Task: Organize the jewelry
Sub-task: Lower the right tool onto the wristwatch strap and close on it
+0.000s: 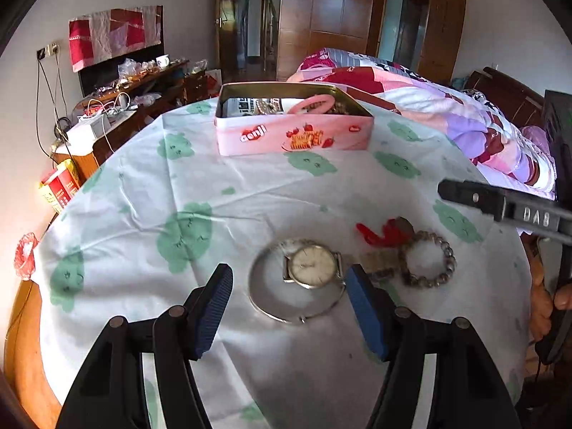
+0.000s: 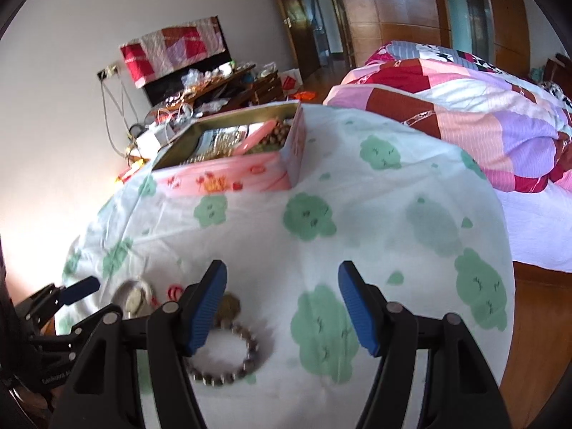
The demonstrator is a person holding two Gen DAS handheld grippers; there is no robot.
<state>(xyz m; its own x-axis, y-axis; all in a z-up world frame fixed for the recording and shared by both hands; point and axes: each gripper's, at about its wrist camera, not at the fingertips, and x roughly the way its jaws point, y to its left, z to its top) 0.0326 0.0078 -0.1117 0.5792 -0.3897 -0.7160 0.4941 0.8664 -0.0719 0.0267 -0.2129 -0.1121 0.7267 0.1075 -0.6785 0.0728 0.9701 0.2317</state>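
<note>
Round table [image 1: 250,193] under a white cloth with green blotches, its near edge cut off by the frame; pink tin [image 1: 293,136] at upper centre, lid off, contents half hidden by its wall; left gripper [image 1: 287,302] at lower centre, jaws spread and empty, over a silver bangle [image 1: 257,300] and the wristwatch [image 1: 312,266] lying on it; bead bracelet [image 1: 427,259] just right of these, a red trinket [image 1: 375,234] above it, indistinct; right gripper [image 2: 282,307] spread, empty, its left finger covering part of the blurred bracelet.
</note>
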